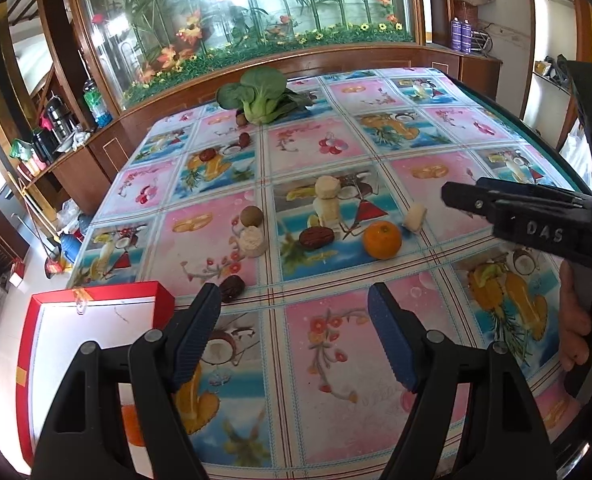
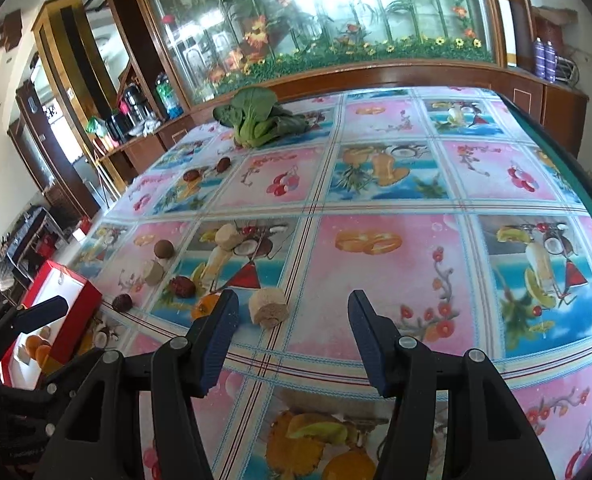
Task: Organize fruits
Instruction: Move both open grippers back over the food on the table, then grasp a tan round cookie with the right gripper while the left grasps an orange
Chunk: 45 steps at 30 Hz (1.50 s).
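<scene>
Fruit-print tablecloth [image 1: 328,160] covers the work surface. Orange [image 1: 382,240] sits mid-table, just right of a dark red date [image 1: 316,238], with a pale cut chunk [image 2: 268,306] near it. Red box [image 1: 95,300] at the left edge holds orange pieces [image 2: 37,346]. Left gripper [image 1: 293,336] hovers with jaws spread, holding nothing. Right gripper [image 2: 291,344] likewise spread, unloaded. Bok choy [image 1: 257,98] lies at the far edge.
</scene>
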{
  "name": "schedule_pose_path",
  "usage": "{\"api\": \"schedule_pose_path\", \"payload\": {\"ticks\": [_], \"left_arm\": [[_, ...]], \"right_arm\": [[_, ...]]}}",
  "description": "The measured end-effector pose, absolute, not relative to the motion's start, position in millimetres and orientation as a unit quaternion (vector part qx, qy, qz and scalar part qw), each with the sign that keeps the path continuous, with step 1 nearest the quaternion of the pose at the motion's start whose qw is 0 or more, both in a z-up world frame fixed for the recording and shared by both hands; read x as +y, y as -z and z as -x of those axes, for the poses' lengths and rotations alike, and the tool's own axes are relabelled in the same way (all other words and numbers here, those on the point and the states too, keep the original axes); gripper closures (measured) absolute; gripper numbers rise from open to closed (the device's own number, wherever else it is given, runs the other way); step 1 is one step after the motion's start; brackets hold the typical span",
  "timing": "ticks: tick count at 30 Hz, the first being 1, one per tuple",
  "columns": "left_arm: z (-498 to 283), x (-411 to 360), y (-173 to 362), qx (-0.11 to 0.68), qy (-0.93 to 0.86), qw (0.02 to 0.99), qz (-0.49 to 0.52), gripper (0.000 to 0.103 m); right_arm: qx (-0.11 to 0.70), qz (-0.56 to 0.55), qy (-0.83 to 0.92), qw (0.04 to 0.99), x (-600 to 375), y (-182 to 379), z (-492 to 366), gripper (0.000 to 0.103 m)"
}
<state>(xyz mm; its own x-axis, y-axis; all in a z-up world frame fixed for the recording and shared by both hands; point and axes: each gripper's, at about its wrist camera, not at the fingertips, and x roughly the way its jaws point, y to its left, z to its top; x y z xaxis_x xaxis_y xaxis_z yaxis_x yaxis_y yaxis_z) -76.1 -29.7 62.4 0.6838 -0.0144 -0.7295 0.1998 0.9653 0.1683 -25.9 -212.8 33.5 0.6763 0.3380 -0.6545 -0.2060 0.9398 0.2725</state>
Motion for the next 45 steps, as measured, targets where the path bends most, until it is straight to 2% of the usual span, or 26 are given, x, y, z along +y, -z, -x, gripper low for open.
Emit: {"api": "schedule_pose_path", "payload": {"ticks": [10, 15, 30, 32, 45], "left_arm": [[67.3, -40.6, -49.2, 0.408, 0.079, 0.903, -0.113, 0.026], [60.7, -43.1, -44.8, 0.415, 0.082, 0.899, -0.108, 0.026], [19.0, -65.0, -29.9, 0.444, 0.111, 0.883, -0.105, 0.027], [14.2, -68.4, -28.2, 0.442, 0.112, 0.884, -0.106, 0.033], [0.6, -86.0, -15.7, 0.449, 0.162, 0.874, -0.09, 0.038]], "right_arm": [[0.402, -0.074, -0.163, 0.898, -195.9, -18.9, 11.1, 0.057], [0.415, -0.065, -0.17, 0.891, -189.7, -10.6, 3.9, 0.078], [0.433, -0.068, -0.146, 0.887, -203.9, -12.8, -0.1, 0.078], [0.433, -0.065, -0.145, 0.887, -202.9, -13.2, 0.8, 0.078], [0.434, -0.067, -0.136, 0.888, -209.8, -14.0, -0.2, 0.078]]}}
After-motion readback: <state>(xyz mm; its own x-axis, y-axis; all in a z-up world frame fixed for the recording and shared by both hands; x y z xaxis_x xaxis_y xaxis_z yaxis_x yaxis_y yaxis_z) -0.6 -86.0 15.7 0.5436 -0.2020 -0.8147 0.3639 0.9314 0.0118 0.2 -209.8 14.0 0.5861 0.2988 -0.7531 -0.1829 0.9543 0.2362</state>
